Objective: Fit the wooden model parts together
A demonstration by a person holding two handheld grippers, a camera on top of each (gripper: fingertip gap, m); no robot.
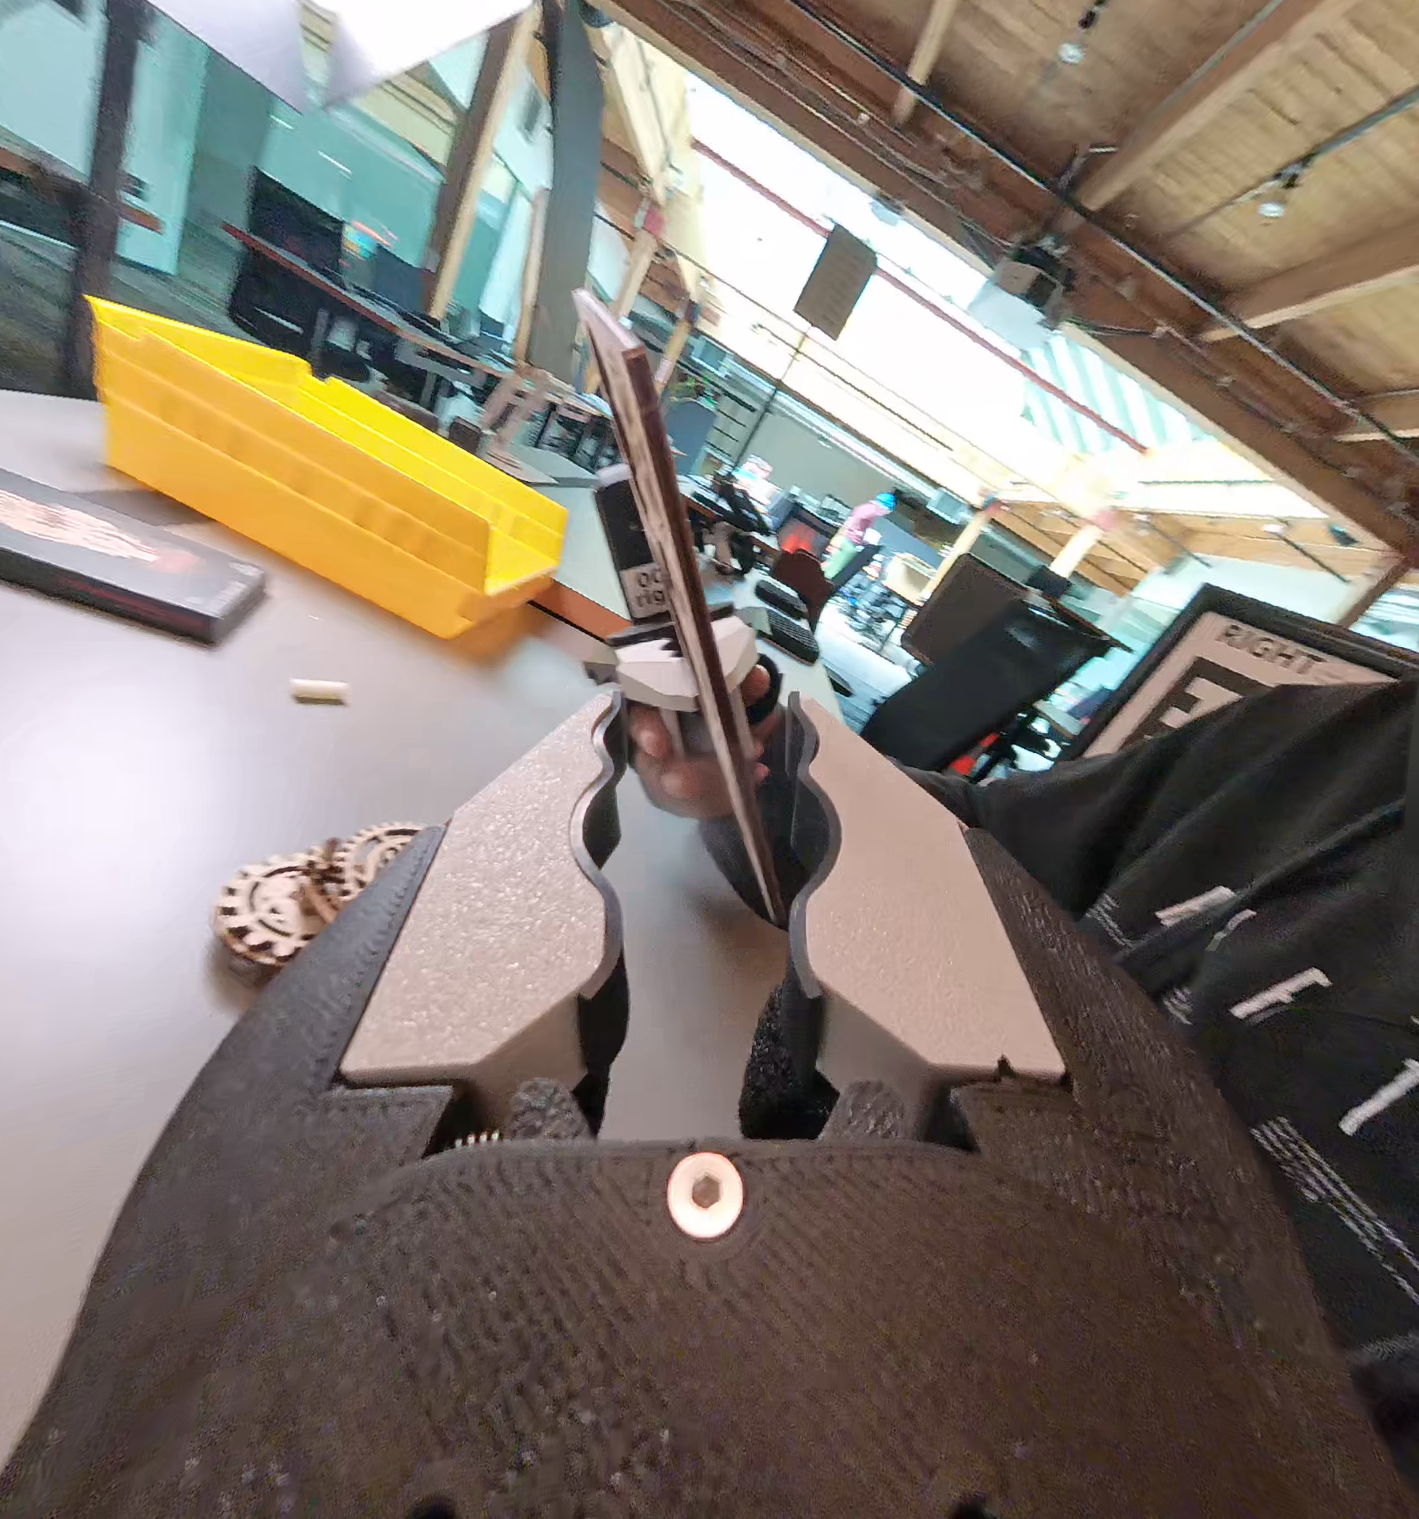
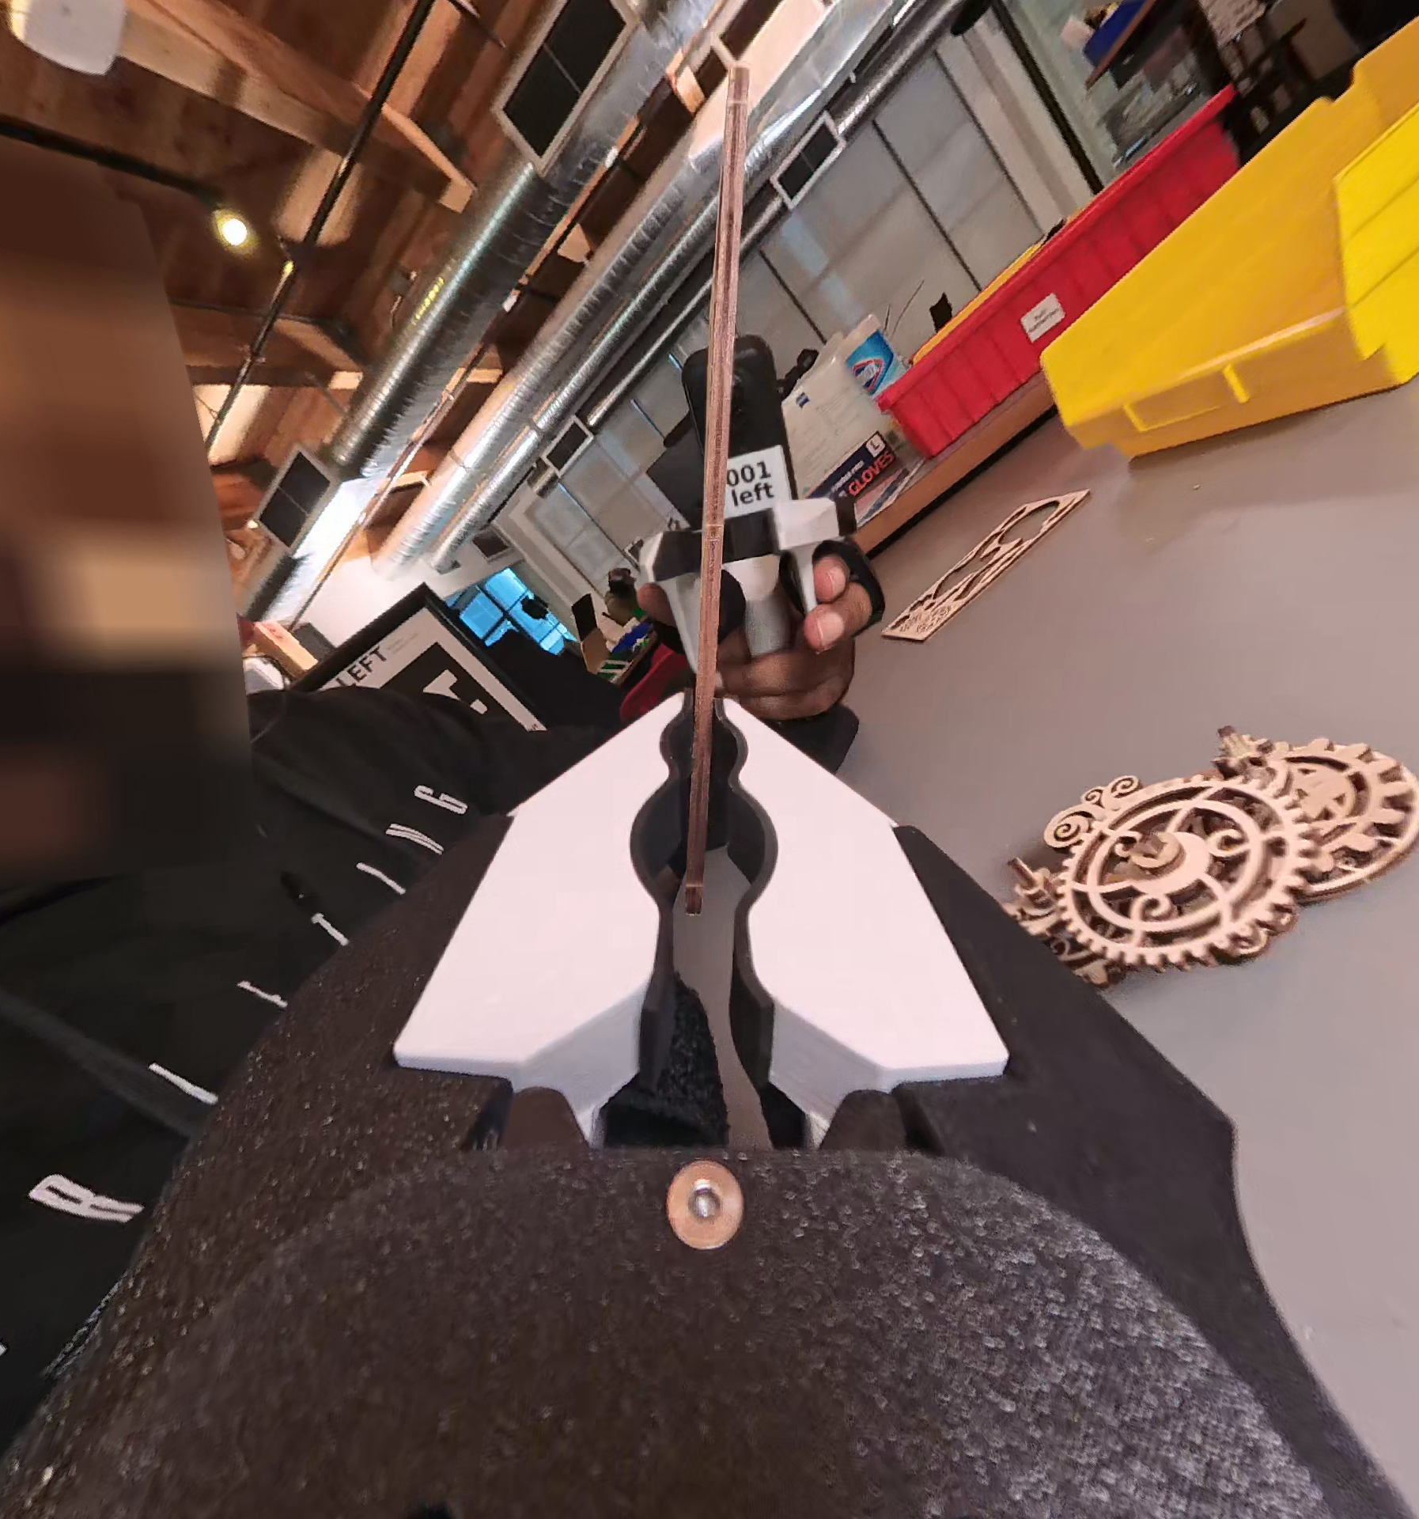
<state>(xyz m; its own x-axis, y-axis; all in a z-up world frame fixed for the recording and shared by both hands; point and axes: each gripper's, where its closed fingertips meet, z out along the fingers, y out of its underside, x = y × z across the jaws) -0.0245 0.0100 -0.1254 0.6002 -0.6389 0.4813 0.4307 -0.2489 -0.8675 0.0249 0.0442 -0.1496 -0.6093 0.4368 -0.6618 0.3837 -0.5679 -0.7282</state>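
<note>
My right gripper (image 2: 706,711) is shut on a thin wooden sheet (image 2: 718,411), seen edge-on and held upright above the table. The same sheet (image 1: 673,592) shows in the left wrist view, standing between the fingers of my left gripper (image 1: 702,715). That gripper is open: there is a clear gap on the sheet's left side, and the sheet runs close to the right finger (image 1: 821,781). The right gripper (image 1: 673,657) clamps the sheet just beyond. A wooden gear assembly (image 2: 1207,855) lies on the grey table (image 2: 1183,657); it also shows in the left wrist view (image 1: 303,896).
A flat cut-out wooden sheet (image 2: 994,567) lies farther back on the table. Yellow bins (image 2: 1265,312) and a red bin (image 2: 1043,337) stand at the far edge. A dark flat box (image 1: 90,542) and a small white piece (image 1: 320,690) lie on the left. The person's dark sleeve (image 1: 1183,822) is close by. About 8 cm separates my left fingertips from my right.
</note>
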